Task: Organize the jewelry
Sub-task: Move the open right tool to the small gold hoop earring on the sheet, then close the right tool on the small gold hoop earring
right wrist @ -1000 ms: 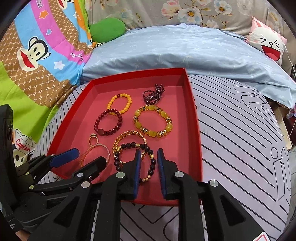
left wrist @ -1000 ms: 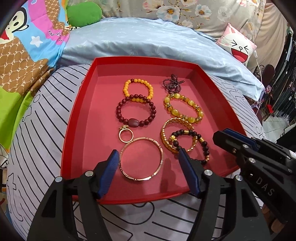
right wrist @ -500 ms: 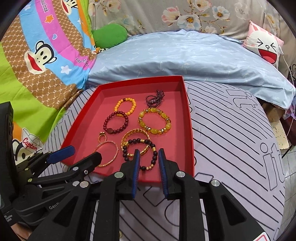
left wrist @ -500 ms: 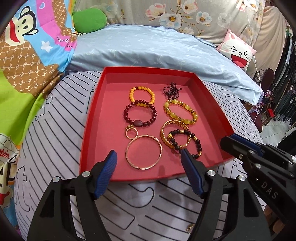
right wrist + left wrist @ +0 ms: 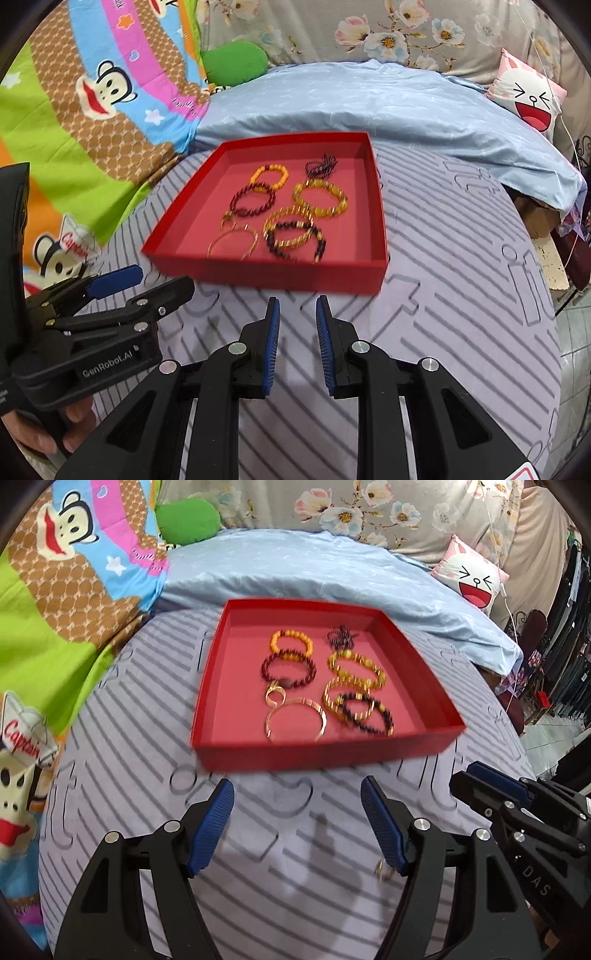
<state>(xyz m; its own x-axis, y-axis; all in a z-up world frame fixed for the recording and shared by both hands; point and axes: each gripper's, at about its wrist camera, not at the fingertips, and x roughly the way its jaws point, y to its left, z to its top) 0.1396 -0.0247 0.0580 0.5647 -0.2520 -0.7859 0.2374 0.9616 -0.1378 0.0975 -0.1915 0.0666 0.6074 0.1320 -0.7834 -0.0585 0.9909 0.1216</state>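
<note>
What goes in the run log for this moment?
left tool: open, empty | right tool: narrow gap, empty | red tray: bracelets inside | small ring: on bedspread

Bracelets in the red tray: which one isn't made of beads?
The plain gold bangle at the tray's near edge: a smooth thin metal hoop, while the others are strung beads or links.

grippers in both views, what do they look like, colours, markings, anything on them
Both are black plastic tools with angular, cut-out arms, silver round rivets at the joints and blue ribbed pads on the fingers. The left tool shows white "GenRobot.AI" lettering on its body in the right wrist view. The right tool carries "DAS" in pale letters, seen from the left wrist view. No cables or sleeves are visible.
</note>
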